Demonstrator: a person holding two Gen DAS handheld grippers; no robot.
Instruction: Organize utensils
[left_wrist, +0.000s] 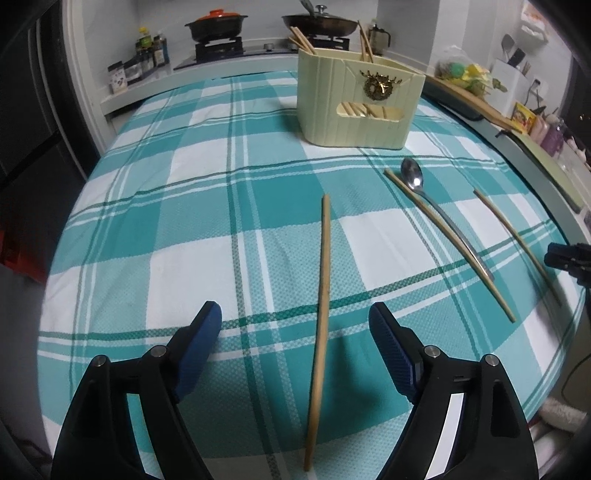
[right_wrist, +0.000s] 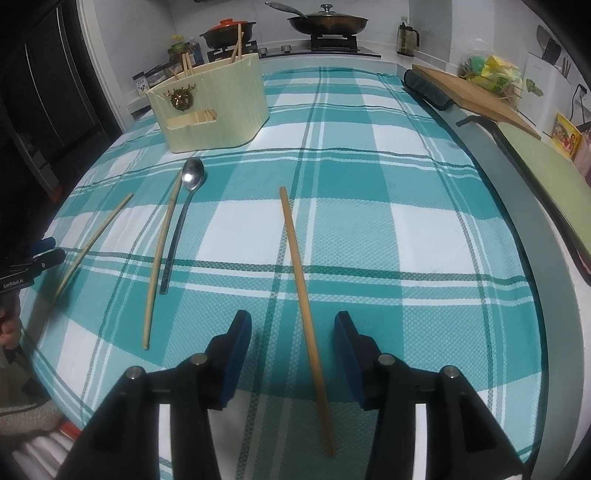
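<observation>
Three wooden chopsticks and a metal spoon lie on the teal checked tablecloth. My left gripper (left_wrist: 295, 325) is open, with one chopstick (left_wrist: 320, 325) lying between its fingers. My right gripper (right_wrist: 293, 328) is open, with another chopstick (right_wrist: 304, 314) lying between its fingers. The spoon (left_wrist: 436, 206) lies beside a third chopstick (left_wrist: 447, 240); both also show in the right wrist view, spoon (right_wrist: 184, 214) and chopstick (right_wrist: 160, 266). The cream utensil holder (left_wrist: 356, 99) stands at the back and holds several chopsticks; it also shows in the right wrist view (right_wrist: 214, 107).
A stove with a red-lidded pot (left_wrist: 216, 24) and a lidded pan (left_wrist: 319, 22) is behind the table. A wooden cutting board (right_wrist: 469, 92) and a green board (right_wrist: 546, 177) lie along the right side. Bottles (left_wrist: 149, 51) stand at the back left.
</observation>
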